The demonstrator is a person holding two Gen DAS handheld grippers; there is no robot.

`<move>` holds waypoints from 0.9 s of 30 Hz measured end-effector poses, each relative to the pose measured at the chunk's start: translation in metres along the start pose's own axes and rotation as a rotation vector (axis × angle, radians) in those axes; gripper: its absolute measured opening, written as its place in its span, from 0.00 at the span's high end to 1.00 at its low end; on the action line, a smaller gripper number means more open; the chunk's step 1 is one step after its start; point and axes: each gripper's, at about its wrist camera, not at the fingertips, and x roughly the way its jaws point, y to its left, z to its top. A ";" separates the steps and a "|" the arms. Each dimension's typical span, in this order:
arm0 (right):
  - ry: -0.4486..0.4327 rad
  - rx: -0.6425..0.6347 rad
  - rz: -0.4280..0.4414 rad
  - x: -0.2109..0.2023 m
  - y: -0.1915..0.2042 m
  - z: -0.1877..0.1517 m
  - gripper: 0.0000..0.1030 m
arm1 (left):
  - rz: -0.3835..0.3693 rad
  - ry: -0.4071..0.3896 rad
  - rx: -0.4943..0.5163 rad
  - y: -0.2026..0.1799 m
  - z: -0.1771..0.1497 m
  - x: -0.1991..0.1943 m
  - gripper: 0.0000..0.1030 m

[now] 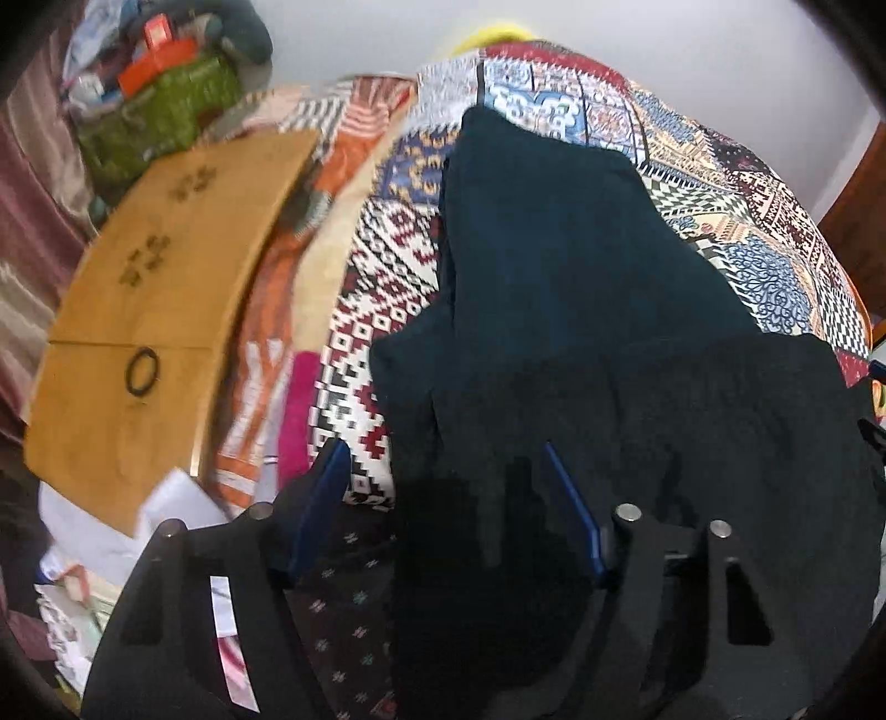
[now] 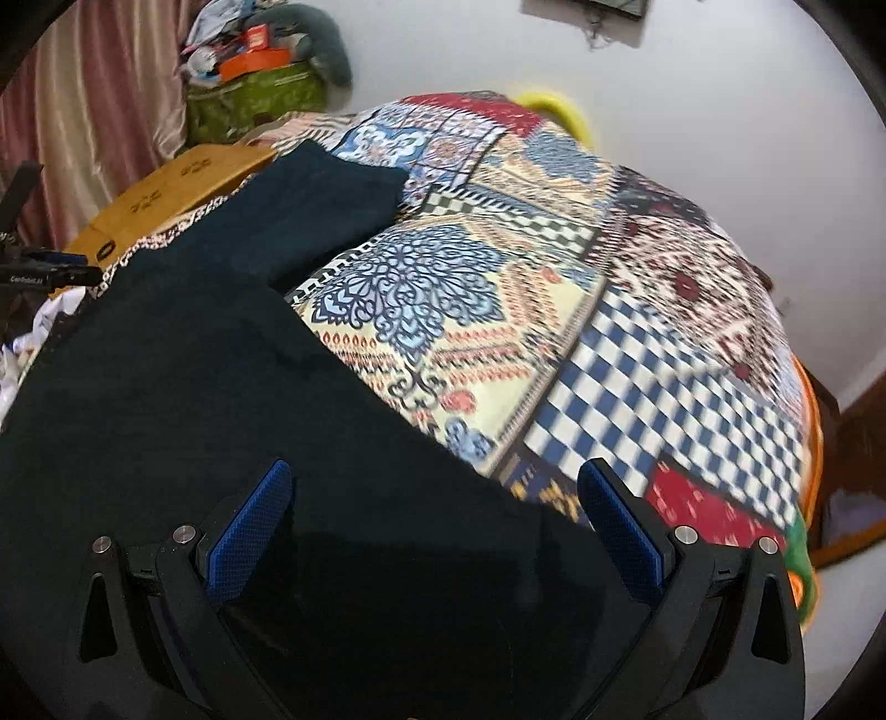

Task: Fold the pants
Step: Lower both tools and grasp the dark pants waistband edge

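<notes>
Pants' (image 1: 581, 288) near end under tongs (image 1: 448, 471)

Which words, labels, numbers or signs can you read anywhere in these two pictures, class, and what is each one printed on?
"Cardobit.AI", roughly: small white lettering on the black device at the left edge of the right wrist view; partly blurred, so the spelling is uncertain.
Dark stamped marks and a ring on the wooden board: decorative shapes, no letters readable.
Red and orange boxes on the far pile: any print too blurred to read.
Nothing else legible.

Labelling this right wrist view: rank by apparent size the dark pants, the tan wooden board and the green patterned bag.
1. Dark pants, nearest.
2. Tan wooden board.
3. Green patterned bag, roughly alike, farther away.
</notes>
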 end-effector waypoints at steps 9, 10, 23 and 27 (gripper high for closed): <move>0.036 0.008 0.141 0.038 -0.002 0.015 0.04 | -0.081 0.108 -0.036 -0.007 -0.001 0.036 0.40; 0.060 0.044 0.167 0.044 -0.005 0.014 0.03 | -0.079 0.106 -0.045 -0.006 -0.001 0.035 0.44; 0.111 0.080 0.267 0.040 0.005 0.012 0.53 | 0.034 0.073 -0.051 -0.018 0.000 0.019 0.92; 0.103 0.012 0.238 0.028 0.024 0.013 0.89 | 0.051 0.033 -0.046 -0.021 -0.004 0.007 0.93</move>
